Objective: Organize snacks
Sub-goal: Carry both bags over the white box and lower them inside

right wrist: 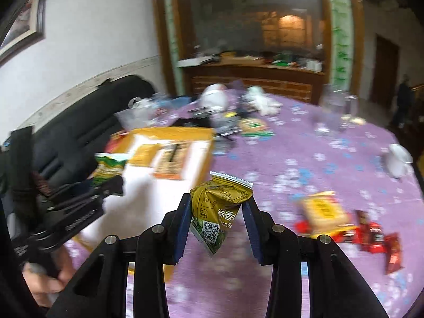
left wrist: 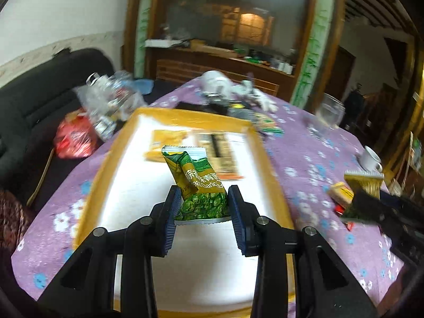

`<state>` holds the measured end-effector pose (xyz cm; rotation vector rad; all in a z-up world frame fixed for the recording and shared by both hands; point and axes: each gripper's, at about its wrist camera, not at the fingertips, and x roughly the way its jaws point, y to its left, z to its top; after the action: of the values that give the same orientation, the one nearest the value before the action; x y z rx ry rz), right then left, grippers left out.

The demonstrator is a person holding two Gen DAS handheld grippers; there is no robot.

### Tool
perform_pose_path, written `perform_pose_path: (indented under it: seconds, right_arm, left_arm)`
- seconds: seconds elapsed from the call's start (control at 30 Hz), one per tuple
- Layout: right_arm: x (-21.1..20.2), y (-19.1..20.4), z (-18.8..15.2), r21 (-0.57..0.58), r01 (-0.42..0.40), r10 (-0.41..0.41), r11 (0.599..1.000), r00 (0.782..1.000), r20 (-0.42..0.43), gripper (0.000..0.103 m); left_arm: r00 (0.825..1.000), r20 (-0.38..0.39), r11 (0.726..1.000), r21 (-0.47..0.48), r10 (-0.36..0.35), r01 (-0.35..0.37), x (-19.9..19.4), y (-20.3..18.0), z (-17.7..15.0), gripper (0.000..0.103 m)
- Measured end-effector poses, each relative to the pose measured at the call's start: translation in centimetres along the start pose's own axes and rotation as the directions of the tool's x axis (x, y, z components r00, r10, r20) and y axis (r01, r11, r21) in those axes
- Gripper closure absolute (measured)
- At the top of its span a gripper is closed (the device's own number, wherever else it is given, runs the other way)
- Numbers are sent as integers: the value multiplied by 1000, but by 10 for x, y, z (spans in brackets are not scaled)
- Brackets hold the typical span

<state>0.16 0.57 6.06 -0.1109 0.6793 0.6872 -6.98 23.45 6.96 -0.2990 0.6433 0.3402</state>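
My left gripper [left wrist: 202,201] is shut on a green-and-yellow garlic pea packet [left wrist: 197,182], held over the white inside of a yellow-rimmed tray [left wrist: 87,198]. Two flat snack packs [left wrist: 165,145] lie at the tray's far end. My right gripper [right wrist: 217,206] is shut on a second pea packet [right wrist: 218,212], held above the purple flowered tablecloth, right of the tray [right wrist: 206,143]. The left gripper with its packet [right wrist: 107,169] shows at the left of the right wrist view. The right gripper's packet [left wrist: 364,182] shows at the right of the left wrist view.
Loose yellow and red snacks [right wrist: 344,220] lie on the cloth to the right. A glass [left wrist: 328,114], a white cup [left wrist: 371,159], white objects and papers [left wrist: 233,92] crowd the far table. Plastic bags [left wrist: 106,106] and a black sofa [left wrist: 39,92] are at left.
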Motion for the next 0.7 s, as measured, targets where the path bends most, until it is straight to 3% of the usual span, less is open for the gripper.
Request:
perform_pose_path:
  seconds: [0.13, 0.3, 0.53, 0.7]
  right_arm:
    - [25, 34, 5, -41, -72, 70, 997, 996, -47, 63]
    - [63, 64, 8, -82, -85, 74, 993, 989, -128, 63]
    - [100, 73, 3, -60, -99, 85, 993, 974, -210, 63]
    - [110, 76, 0, -59, -98, 83, 993, 971, -222, 63]
  left_arm:
    - [998, -15, 998, -30, 54, -55, 7, 22, 3, 69]
    - [996, -83, 998, -51, 20, -24, 25, 32, -3, 69]
    - [992, -121, 998, -48, 23, -29, 36, 36, -9, 69]
    - [989, -141, 998, -49, 33, -41, 42, 41, -13, 69]
